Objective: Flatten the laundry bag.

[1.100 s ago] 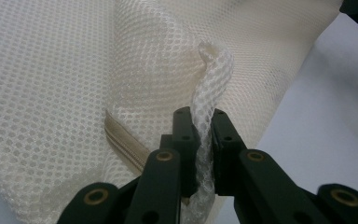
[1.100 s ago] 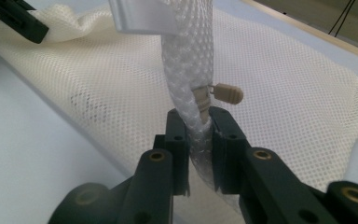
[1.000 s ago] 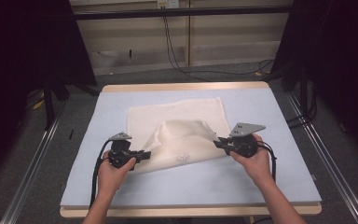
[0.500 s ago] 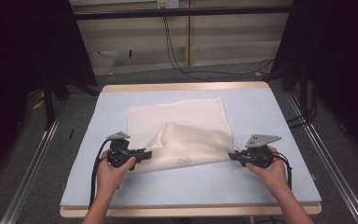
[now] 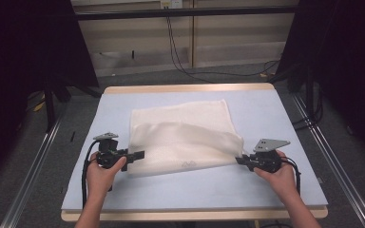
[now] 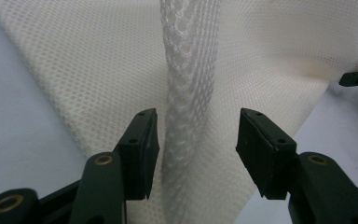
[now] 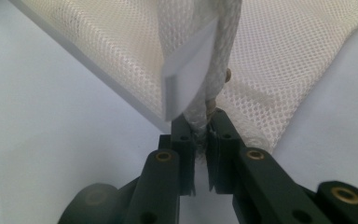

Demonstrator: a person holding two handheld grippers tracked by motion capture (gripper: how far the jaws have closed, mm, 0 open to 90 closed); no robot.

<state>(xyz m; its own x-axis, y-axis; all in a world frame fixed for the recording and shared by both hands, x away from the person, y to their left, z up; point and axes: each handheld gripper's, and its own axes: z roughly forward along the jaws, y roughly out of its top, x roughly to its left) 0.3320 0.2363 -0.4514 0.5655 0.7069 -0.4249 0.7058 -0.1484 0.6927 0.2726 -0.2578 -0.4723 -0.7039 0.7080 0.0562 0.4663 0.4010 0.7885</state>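
Since a second ago, my right gripper (image 5: 241, 160) is dragging its clamped corner out toward four o'clock, flattening the cream mesh fabric bag (image 5: 183, 137) mid-tabletop (image 5: 266, 109); my left gripper (image 5: 140, 154), jaws just opening, is releasing the eight o'clock corner.

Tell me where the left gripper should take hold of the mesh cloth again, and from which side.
Grip the raised hem fold at the near left corner of the mesh cloth, coming in level from the left. The left gripper, whose jaws have just been opening, already straddles that upright ridge, pads clear of it. The right gripper pinches the opposite corner, so the front edge likely stays taut enough to close on.
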